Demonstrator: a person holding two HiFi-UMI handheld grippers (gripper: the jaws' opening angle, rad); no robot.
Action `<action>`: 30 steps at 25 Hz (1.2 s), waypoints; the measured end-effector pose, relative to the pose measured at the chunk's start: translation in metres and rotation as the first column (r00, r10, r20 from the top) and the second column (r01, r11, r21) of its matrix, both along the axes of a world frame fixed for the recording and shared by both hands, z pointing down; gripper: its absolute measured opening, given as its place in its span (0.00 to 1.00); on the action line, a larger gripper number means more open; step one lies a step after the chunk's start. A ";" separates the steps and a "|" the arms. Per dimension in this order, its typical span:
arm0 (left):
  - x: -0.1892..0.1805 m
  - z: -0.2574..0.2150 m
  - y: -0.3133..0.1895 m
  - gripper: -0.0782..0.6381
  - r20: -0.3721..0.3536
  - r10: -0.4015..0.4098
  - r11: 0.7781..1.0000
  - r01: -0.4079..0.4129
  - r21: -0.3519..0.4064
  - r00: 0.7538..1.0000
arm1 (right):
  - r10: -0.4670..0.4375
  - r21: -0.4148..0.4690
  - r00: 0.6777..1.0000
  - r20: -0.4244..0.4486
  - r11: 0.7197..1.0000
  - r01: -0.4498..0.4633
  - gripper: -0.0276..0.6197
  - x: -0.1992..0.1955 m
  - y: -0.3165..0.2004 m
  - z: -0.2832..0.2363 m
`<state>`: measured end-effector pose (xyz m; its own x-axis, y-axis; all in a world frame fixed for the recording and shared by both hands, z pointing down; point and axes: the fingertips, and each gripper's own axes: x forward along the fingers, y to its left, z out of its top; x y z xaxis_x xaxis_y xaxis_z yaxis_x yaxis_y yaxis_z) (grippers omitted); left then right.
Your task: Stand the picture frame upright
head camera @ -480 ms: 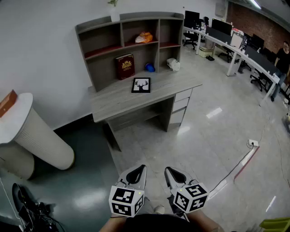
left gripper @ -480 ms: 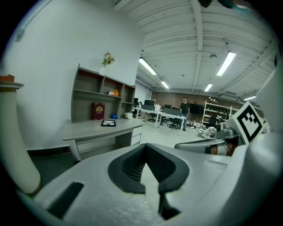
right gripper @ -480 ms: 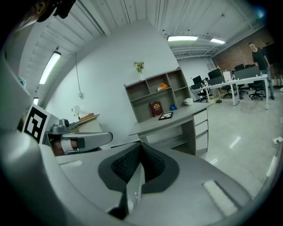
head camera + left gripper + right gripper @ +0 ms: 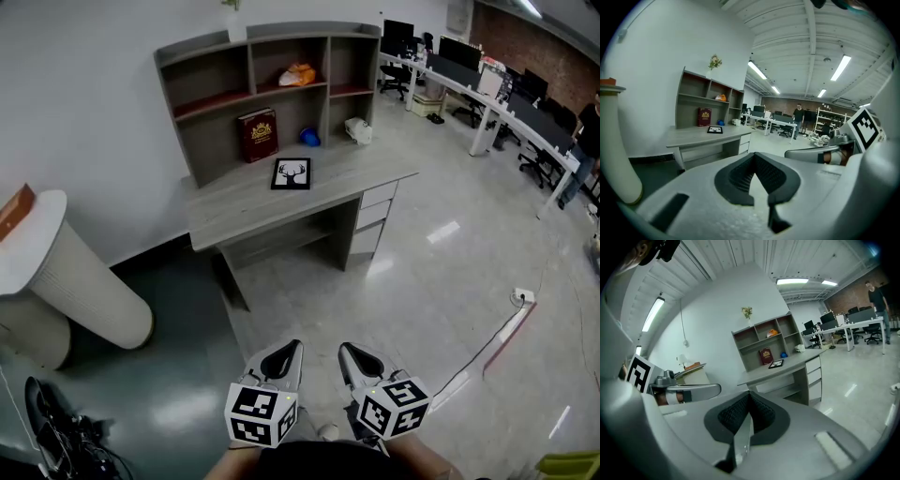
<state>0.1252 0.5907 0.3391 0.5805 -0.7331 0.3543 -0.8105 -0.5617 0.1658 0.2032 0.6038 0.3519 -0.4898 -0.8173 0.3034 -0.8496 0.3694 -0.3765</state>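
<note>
Over on the bench [image 4: 234, 217], the picture frame [image 4: 292, 174] is lying flat near the red book [image 4: 258, 136] (antler print facing up). I've got the left gripper [image 4: 284, 354] and right gripper [image 4: 356, 358] side by side, well apart from the bench, both sets of jaws pinched together on nothing.

No legible text — gold print on the red book [image 4: 258, 137] too small
</note>
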 end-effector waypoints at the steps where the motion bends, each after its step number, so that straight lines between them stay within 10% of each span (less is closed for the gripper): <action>1: 0.001 0.001 0.000 0.11 0.000 0.000 1.000 0.000 -0.002 1.000 | -0.002 -0.002 1.000 0.001 1.000 0.002 0.04 0.000 0.000 0.001; 30: -0.005 0.011 -0.122 0.11 0.016 -0.004 0.999 0.005 -0.052 1.000 | -0.004 -0.046 1.000 -0.007 0.999 0.003 0.04 -0.005 -0.124 0.008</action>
<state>0.1204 0.4690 0.3497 0.5708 -0.7164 0.4012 -0.8161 -0.5488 0.1812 0.1980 0.4793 0.3603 -0.4903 -0.8006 0.3444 -0.8510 0.3546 -0.3873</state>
